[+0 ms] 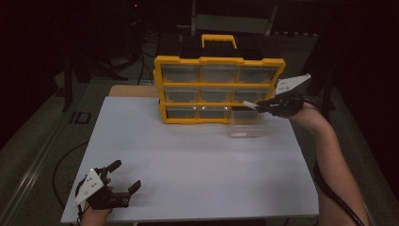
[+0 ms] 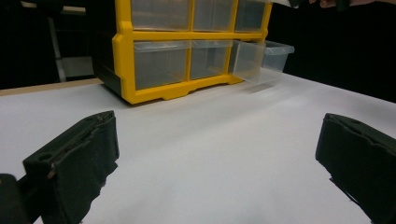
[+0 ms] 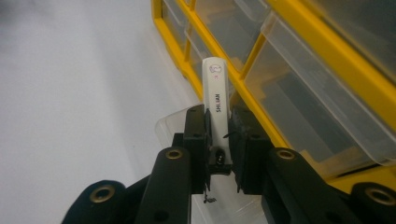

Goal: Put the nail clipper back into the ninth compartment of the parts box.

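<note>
A small white stick (image 3: 216, 88) is being held between the closed fingers of the right gripper (image 1: 256, 105), above the pulled-out clear drawer (image 1: 246, 123) of the yellow organizer (image 1: 219, 89). The left gripper (image 1: 123, 176) is resting wide open on the tabletop (image 1: 197, 160).

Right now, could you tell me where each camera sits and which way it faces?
High view: above the person's side, looking forward and down at the yellow organizer; both forearms, left gripper and right gripper.
Left gripper view: low over the table, facing the organizer; own jaws apart.
Right gripper view: beside the organizer, jaws clamping a white stick.
All share the open drawer.
</note>
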Demonstrator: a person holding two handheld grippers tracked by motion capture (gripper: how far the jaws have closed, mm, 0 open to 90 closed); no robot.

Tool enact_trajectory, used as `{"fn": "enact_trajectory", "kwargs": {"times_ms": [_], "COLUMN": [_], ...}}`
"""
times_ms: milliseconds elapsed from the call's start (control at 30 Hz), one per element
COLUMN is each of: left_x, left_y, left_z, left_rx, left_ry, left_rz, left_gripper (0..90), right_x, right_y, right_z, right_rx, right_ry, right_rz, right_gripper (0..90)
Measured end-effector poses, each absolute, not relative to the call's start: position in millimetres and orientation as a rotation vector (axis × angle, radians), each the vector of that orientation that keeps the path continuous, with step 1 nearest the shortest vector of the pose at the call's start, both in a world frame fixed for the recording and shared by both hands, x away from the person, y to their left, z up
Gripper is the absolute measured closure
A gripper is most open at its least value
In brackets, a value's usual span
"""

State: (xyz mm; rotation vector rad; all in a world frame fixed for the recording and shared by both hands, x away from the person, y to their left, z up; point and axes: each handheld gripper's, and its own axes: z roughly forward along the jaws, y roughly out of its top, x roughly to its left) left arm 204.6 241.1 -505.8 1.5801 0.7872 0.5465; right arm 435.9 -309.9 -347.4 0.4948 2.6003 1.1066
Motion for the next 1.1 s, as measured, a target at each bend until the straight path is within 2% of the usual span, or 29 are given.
{"fn": "enact_trajectory", "kwargs": {"times_ms": [1100], "left_x": [206], "left_y": [240], "left_z": [-507], "left_rx": [1.580], "left_ry": [0.790], "left_rz": [0.539], "left_gripper": [0.5], "right_x": [457], "right_y": [-311], "right_z": [-410], "right_rx": [0.609], "right_ry": [2.674], "right_rz": [1.039], "right_gripper": [77.7]}}
